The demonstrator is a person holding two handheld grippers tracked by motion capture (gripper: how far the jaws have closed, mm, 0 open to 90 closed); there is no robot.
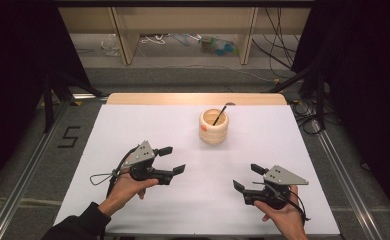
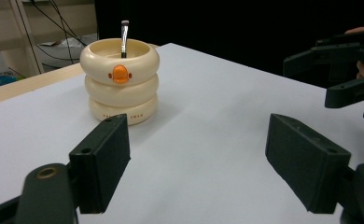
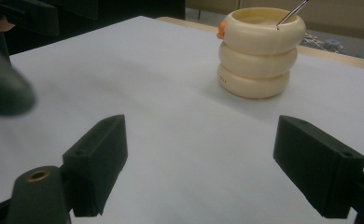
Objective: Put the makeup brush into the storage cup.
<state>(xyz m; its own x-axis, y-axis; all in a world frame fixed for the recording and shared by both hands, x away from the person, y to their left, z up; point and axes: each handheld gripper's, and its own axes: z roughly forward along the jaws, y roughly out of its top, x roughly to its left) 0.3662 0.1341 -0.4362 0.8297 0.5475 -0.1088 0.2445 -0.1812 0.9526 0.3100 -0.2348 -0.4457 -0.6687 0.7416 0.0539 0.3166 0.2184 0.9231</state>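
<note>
A cream ringed pot [image 1: 214, 127] with an orange spot stands upright on the white table [image 1: 148, 125], toward the back centre. A thin dark brush [image 1: 219, 114] leans inside it, tip sticking out over the rim. My left gripper [image 1: 172, 160] rests open near the front left, pointing toward the pot [image 2: 120, 87] with nothing between its jaws. My right gripper [image 1: 247, 178] sits open at the front right, also holding nothing. The pot [image 3: 260, 52] and brush handle [image 3: 292, 11] appear beyond its jaws, off to the right.
The table's wooden back edge [image 1: 195, 98] lies just behind the pot. Metal rails [image 1: 340, 170] run along both sides of the table. Cables and a shelf frame [image 1: 183, 40] are on the floor beyond. The other gripper [image 2: 341, 70] shows at the right of the left gripper view.
</note>
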